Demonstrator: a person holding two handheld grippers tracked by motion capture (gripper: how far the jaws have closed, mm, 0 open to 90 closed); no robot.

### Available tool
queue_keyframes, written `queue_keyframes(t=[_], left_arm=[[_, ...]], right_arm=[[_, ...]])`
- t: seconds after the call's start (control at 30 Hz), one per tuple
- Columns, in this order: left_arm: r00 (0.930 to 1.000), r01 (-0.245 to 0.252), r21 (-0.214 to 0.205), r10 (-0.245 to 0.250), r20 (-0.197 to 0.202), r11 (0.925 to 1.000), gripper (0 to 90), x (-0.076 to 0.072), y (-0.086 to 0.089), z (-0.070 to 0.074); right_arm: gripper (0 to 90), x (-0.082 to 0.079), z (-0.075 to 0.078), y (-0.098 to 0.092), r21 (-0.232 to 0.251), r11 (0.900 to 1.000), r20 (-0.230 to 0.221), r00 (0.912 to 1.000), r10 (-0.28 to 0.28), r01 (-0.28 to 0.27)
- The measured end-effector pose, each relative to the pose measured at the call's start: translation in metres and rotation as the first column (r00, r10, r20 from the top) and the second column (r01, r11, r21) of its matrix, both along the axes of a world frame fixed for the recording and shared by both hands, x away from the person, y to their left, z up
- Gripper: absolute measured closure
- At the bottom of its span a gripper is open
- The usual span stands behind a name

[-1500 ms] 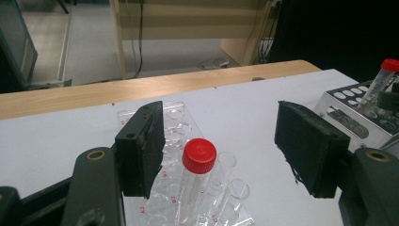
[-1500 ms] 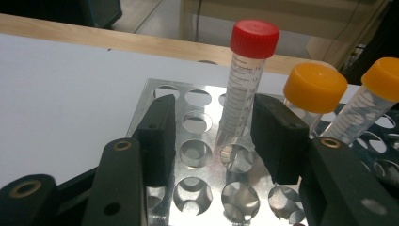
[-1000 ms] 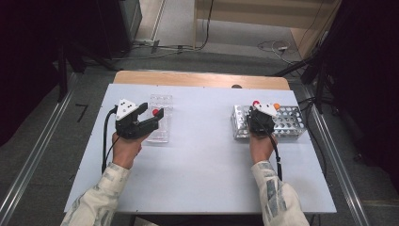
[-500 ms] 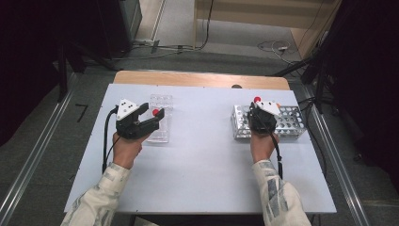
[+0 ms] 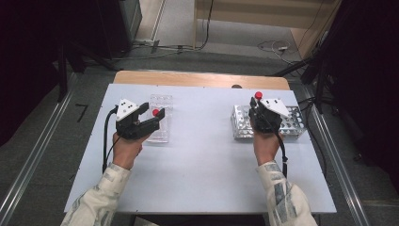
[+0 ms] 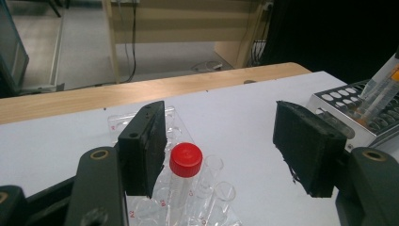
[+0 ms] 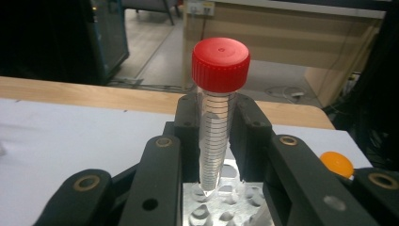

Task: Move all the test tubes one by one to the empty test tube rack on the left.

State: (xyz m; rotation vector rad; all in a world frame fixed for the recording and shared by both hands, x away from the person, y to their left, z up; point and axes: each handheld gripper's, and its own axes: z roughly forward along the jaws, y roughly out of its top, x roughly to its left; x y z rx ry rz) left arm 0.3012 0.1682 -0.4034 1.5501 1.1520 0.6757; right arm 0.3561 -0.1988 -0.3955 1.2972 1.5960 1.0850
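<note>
**A:** The red-capped tube (image 7: 217, 117) sits clenched between the jaws of your right gripper (image 5: 261, 112), upright, its pointed tip just above the holes of the metal rack (image 7: 221, 207). In the high view you hold it over the left part of that rack (image 5: 291, 123), on the right side of the white table (image 5: 202, 160).

**B:** Any writing on it you can read?

**A:** Only fine black graduation lines up the clear wall; no numbers are legible. Past your right jaw an orange cap (image 7: 337, 164) shows low at the side.

**B:** And the left?

**A:** Your left gripper (image 6: 226, 146) is released, jaws wide apart, hanging over the clear plastic rack (image 5: 159, 117) on the left side of the table. A second red-capped tube (image 6: 184, 174) stands in that rack, just beside the inner face of your left-hand jaw; whether they touch cannot be told. Open clear tubes (image 6: 221, 193) stand next to it.

**B:** Labels there?

**A:** Small red characters are printed along the clear rack's (image 6: 141, 214) base and on the tube, too small to read. At the far right of the left gripper view, an orange-tinted tube (image 6: 381, 94) leans over the metal rack (image 6: 339, 99).
</note>
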Motion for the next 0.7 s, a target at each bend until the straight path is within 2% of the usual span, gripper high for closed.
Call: queue_keyframes(t=[0.2,0.3,0.37,0.43,0.6,0.7], left_arm=[[0.9996,0.026,-0.006,-0.026,0.010,0.9997,35.3,-0.004,-0.005,0.005],[0.9989,0.046,-0.011,-0.046,0.009,0.9989,35.3,-0.006,-0.009,0.007],[0.9981,0.061,-0.013,-0.061,0.010,0.9981,35.3,-0.008,-0.013,0.008],[0.9967,0.081,-0.010,-0.081,0.009,0.9967,35.2,-0.009,-0.017,0.009],[0.9902,0.140,-0.016,-0.140,-0.003,0.9900,33.7,-0.013,-0.029,0.010],[0.9842,0.177,-0.010,-0.177,-0.012,0.9842,32.2,-0.016,-0.039,0.009]], right_arm=[[72.0,-0.018,0.002,0.009,0.033,0.9934,-0.020,0.9937,0.110,-0.110],[72.0,-0.027,0.001,0.017,0.036,0.9852,-0.029,0.9853,0.168,-0.167],[72.0,-0.032,-0.001,0.024,0.036,0.9766,-0.042,0.9761,0.214,-0.212],[72.0,-0.037,-0.006,0.032,0.031,0.9651,-0.060,0.9633,0.261,-0.260],[72.0,-0.048,-0.016,0.054,0.024,0.9245,-0.100,0.9192,0.381,-0.380],[72.0,-0.053,-0.020,0.067,0.019,0.9025,-0.120,0.8951,0.429,-0.430]])
